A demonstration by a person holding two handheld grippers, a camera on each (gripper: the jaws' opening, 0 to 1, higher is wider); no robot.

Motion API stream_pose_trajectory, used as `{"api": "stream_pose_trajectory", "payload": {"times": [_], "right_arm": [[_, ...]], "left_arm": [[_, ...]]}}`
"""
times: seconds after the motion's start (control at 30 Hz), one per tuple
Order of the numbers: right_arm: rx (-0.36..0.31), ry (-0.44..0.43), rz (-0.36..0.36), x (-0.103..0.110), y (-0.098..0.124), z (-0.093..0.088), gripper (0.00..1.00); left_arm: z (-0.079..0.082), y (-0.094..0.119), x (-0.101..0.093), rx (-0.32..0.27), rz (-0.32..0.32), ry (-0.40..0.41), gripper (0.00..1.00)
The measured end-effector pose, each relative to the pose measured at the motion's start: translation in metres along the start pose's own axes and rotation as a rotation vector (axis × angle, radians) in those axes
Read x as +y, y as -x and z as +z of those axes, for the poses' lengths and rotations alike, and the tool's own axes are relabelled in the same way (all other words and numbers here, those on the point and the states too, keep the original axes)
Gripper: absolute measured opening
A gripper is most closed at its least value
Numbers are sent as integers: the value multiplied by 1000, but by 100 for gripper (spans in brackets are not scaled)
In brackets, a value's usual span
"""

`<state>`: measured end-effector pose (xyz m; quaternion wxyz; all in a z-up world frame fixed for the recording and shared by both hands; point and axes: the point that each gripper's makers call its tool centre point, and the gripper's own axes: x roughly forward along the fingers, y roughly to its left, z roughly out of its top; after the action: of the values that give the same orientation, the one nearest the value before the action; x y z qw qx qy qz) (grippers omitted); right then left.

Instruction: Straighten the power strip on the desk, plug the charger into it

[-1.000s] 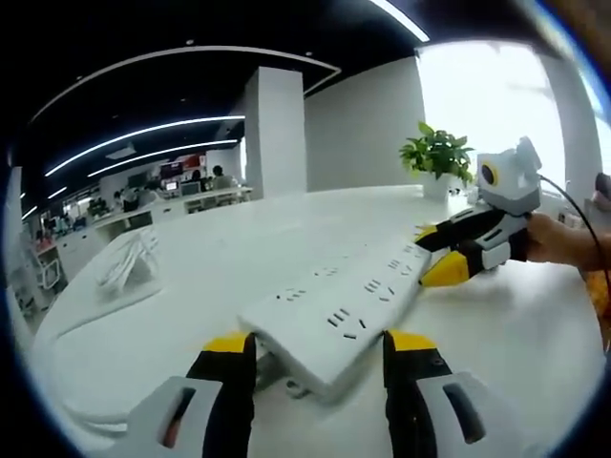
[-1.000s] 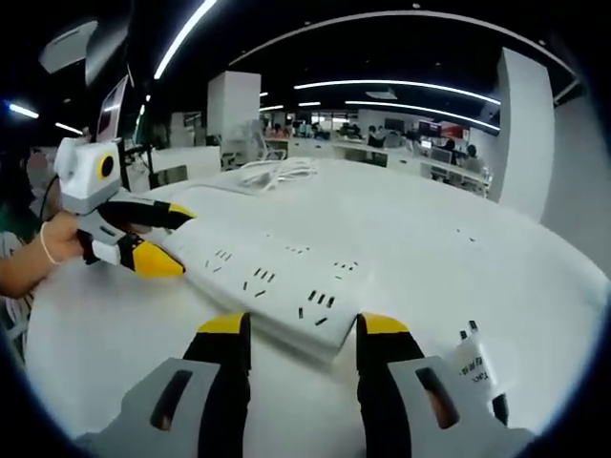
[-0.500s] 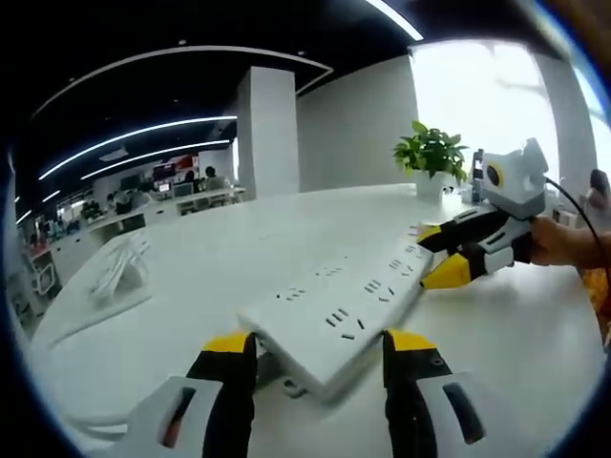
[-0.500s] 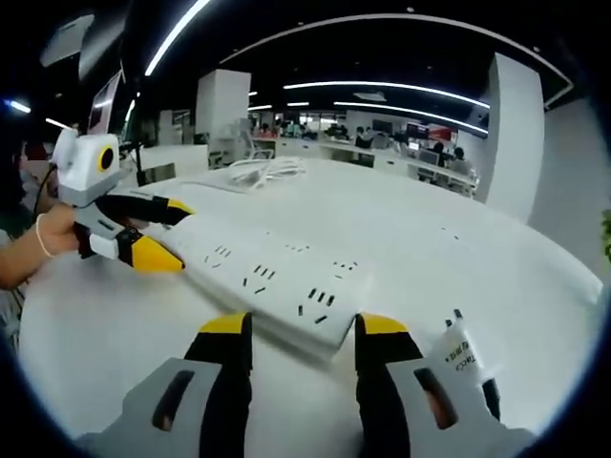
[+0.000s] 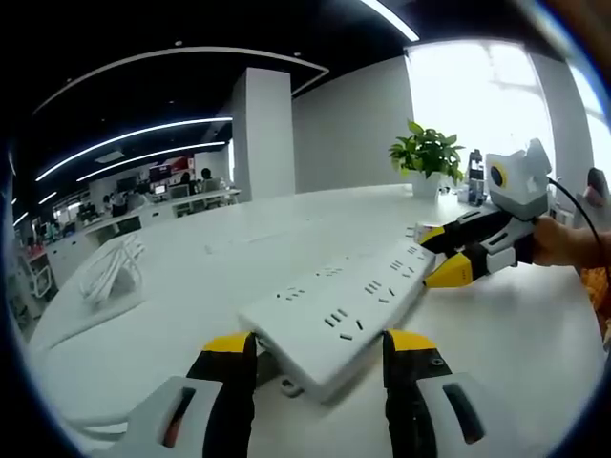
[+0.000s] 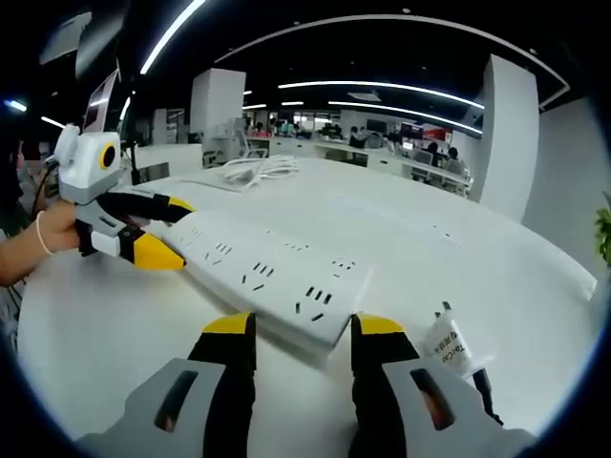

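White bench (image 5: 535,334) carries power strip (image 5: 348,310), long axis running gripper to gripper. Left gripper (image 5: 318,351) fingers grip one end; right gripper (image 6: 291,331) fingers grip the other; charger (image 6: 447,345) just beside that end.

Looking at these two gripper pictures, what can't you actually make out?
- Long white power strip: in the left gripper view, its near underside sits behind the left gripper; contact is unclear.
- Right gripper: in the right gripper view, the strip's end lies between its jaws; grip unclear.
- White charger with black print: right gripper view, partly behind a jaw, print too small to read.
- Coiled white cable: left gripper view, where it leads is blurred.
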<state>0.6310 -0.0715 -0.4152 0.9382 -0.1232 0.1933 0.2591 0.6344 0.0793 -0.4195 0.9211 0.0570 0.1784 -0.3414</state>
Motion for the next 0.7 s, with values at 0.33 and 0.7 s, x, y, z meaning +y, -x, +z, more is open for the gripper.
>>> {"api": "stream_pose_trajectory", "payload": {"times": [0.33, 0.7], "right_arm": [[6, 5, -16, -5, 3, -2, 36], [3, -5, -26, -11, 5, -3, 35]], "left_arm": [[3, -7, -1, -5, -13, -7, 53], [6, -13, -3, -1, -28, -16, 53]]}}
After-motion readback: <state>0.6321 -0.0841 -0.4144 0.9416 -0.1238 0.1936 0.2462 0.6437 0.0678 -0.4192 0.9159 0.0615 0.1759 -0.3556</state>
